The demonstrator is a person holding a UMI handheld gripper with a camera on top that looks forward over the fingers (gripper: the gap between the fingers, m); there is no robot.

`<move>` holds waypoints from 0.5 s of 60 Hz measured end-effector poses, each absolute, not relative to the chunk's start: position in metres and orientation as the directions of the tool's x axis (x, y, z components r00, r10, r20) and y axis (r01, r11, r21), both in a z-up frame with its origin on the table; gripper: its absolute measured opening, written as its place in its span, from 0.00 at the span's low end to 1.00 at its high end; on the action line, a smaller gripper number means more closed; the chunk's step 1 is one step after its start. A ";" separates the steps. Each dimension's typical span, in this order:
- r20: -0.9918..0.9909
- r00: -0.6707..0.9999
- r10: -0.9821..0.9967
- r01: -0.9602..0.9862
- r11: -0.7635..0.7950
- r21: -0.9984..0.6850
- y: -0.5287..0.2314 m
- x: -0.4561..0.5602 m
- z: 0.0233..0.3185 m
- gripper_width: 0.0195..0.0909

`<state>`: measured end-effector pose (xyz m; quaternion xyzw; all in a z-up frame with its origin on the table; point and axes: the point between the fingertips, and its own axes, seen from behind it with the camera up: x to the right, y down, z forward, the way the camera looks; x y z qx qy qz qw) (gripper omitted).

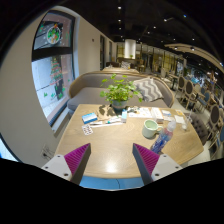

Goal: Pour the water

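My gripper point(111, 160) hovers above the near end of a light wooden table point(105, 145), its two fingers with magenta pads point(76, 157) spread wide and nothing between them. Well beyond the right finger a pale green cup point(150, 128) stands on the table. Just right of it, closer to the right finger, is a clear bottle point(160, 140) with a pinkish-blue label. Both stand apart from the fingers.
A potted green plant point(120, 93) stands at the table's middle far side. Papers and small items point(95, 119) lie left of it, more papers point(150, 113) to the right. Sofa seating lies behind, chairs point(190, 95) to the right, a window wall at left.
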<state>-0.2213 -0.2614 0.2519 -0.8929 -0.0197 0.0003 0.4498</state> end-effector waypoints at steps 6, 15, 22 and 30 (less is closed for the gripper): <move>0.014 1.000 0.026 0.027 -0.597 -0.802 -0.260 -0.203 0.240 0.93; 0.049 0.998 0.036 0.061 -0.592 -0.804 -0.266 -0.155 0.216 0.93; 0.064 0.997 0.038 0.074 -0.600 -0.797 -0.275 -0.110 0.186 0.93; 0.060 0.998 0.030 0.066 -0.586 -0.808 -0.275 -0.051 0.156 0.93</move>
